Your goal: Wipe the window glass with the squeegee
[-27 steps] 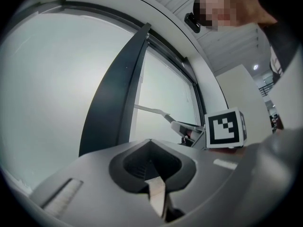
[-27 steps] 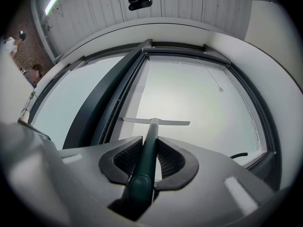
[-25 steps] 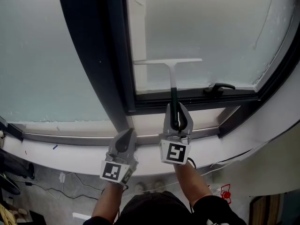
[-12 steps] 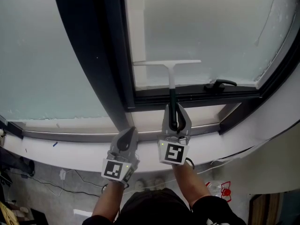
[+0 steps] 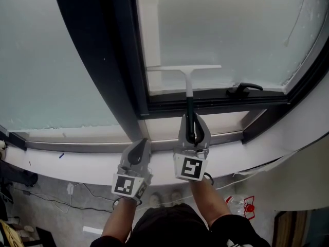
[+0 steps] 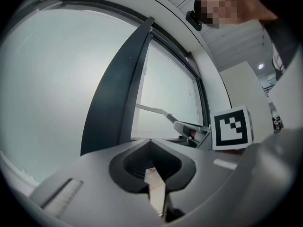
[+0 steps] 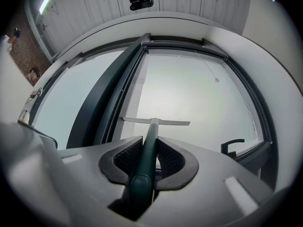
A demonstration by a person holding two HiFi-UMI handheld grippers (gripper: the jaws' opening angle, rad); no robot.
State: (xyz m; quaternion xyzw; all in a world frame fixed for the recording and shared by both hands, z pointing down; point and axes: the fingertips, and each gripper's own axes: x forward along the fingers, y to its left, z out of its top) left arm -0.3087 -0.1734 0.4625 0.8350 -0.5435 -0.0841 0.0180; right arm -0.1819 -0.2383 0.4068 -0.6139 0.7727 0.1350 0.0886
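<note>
Little has shifted since the earlier frame: the right hand-held gripper [image 5: 194, 122] clamps the squeegee [image 5: 188, 84] handle, its long axis running far toward the blade low on the window glass [image 5: 231, 30], while the left hand-held gripper [image 5: 139, 147] idles closed, near-left.

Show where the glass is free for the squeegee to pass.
Free: the frosted glass pane above and right of the white-bladed, green-handled squeegee, up to the dark frame. Crowded: below, by the black lever handle and right gripper.
</note>
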